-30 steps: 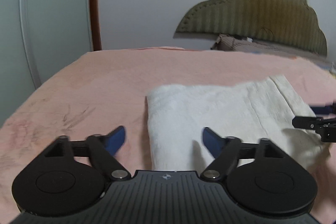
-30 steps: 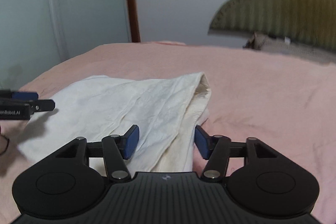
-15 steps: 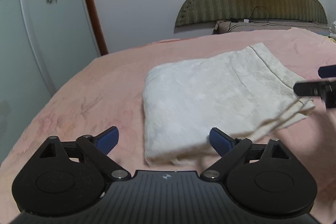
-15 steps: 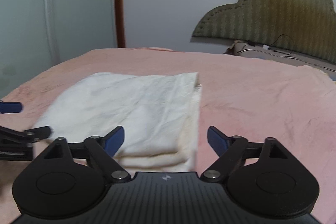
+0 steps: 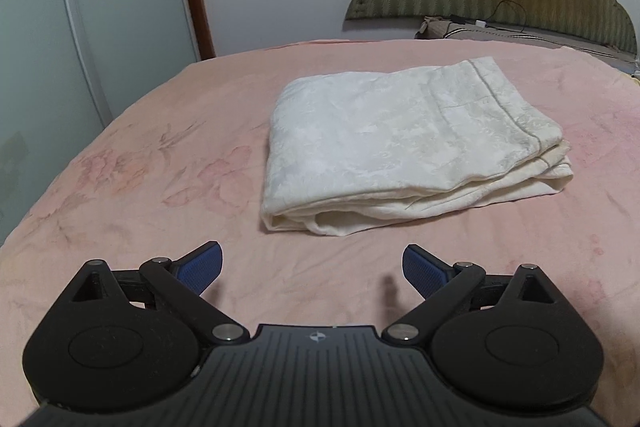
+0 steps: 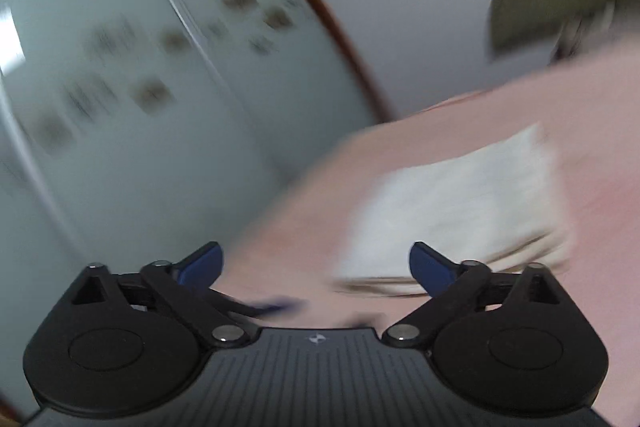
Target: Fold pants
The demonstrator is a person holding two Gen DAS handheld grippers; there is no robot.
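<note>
A pink bed cover (image 5: 168,163) with a faint flower print spreads wide, and on it lie the white pants (image 5: 400,143), folded into a thick, layered rectangle, flat on the bed.

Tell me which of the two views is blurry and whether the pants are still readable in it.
Left wrist view: sharp, folded pants crisp on the bed, only fisheye bending at the edges. Right wrist view: heavy motion blur; pants are a smeared white patch, while the right gripper stays sharp.
</note>
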